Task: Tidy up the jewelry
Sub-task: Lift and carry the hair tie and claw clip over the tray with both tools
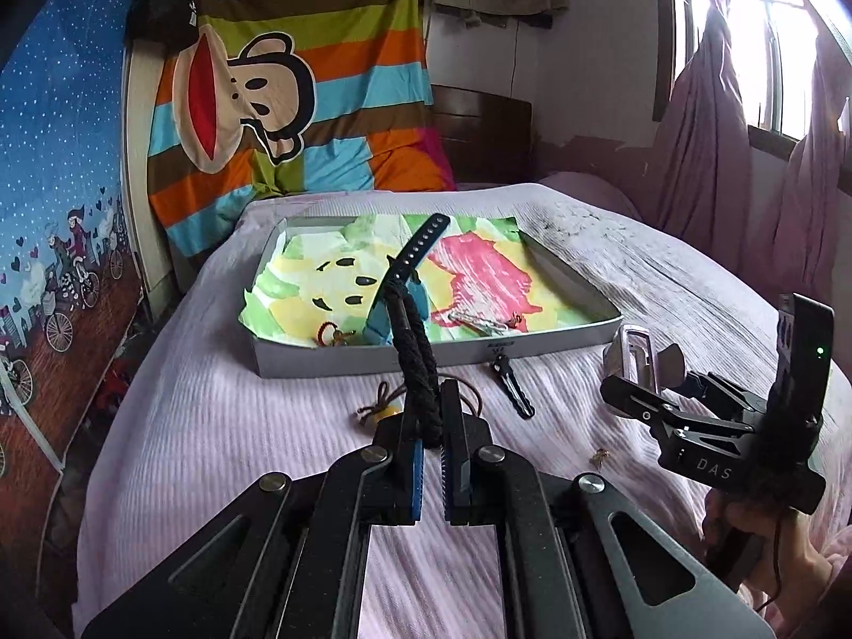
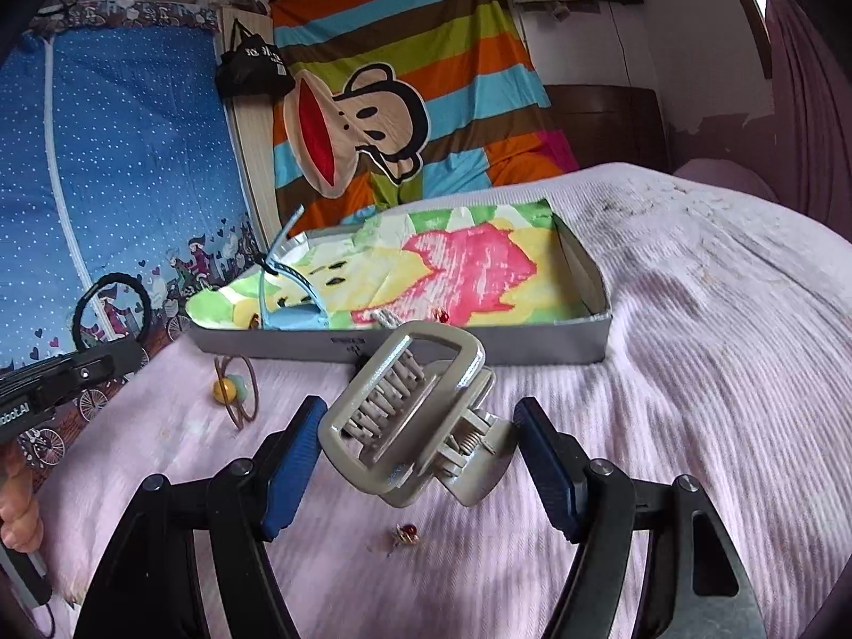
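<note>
**Listener:** What are my two hands carrying right now?

**Describer:** Your left gripper [image 1: 432, 444] is pinching a black braided hair loop [image 1: 414, 367]; its fingers are closed almost completely together on the braid, and the loop is standing up and away from you, towards the tray. Your right gripper [image 2: 420, 452] is holding a grey claw hair clip [image 2: 410, 415] by its two lever wings. Those fingers are standing fairly wide apart, because the clip's hinge end is filling the gap between them.

**Listener:** And where is the tray lying from each one?

**Describer:** The shallow grey tray [image 1: 442, 354], lined with bright painted paper, is sitting on the pink bedspread [image 1: 223, 426], straight ahead on the far side of both grippers. Its long axis is running left to right across your view. The clip's toothed end is pointing at the tray's near wall, just short of it, so your right hand looks slightly nearer. The loop is already reaching over that near wall.

**Listener:** What is lying loose?

**Describer:** On the bed near the tray, a brown cord with a yellow bead [image 2: 226, 388], a small black clip [image 1: 514, 388] and a tiny red-stoned piece [image 2: 406, 532] are waiting. Inside the tray, a blue-backed watch strap [image 1: 415, 253] is already resting.
</note>
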### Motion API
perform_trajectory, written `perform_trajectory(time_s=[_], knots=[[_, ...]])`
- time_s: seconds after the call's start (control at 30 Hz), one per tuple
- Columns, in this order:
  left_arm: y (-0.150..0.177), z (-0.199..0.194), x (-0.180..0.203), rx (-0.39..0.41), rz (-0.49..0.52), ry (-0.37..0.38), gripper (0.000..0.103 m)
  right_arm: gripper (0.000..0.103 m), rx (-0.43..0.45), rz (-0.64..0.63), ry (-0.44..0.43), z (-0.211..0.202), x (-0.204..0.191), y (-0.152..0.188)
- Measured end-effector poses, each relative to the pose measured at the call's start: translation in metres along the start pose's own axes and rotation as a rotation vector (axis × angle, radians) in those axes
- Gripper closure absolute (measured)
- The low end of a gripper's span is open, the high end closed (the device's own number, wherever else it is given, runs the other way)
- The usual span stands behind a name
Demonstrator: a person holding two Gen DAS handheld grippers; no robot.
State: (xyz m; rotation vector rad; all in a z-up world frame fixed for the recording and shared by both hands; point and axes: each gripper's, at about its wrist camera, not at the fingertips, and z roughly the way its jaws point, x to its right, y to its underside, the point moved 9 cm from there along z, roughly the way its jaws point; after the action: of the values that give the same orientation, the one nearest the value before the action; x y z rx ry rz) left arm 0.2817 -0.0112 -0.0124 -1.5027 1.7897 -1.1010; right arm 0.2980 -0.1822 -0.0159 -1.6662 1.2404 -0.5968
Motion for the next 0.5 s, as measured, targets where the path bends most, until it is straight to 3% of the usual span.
perform_trajectory(time_s=[0.23,0.5], knots=[[-0.028,0.024,-0.022,-0.033,-0.034,-0.066,0.1,0.033,0.07,-0.062,-0.043,0.025,-0.016,-0.048],[-0.046,0.069,-0.049,-0.08,-0.057,-0.076,0.1,0.033,0.057,-0.089,-0.043,0.071,-0.013,-0.072]])
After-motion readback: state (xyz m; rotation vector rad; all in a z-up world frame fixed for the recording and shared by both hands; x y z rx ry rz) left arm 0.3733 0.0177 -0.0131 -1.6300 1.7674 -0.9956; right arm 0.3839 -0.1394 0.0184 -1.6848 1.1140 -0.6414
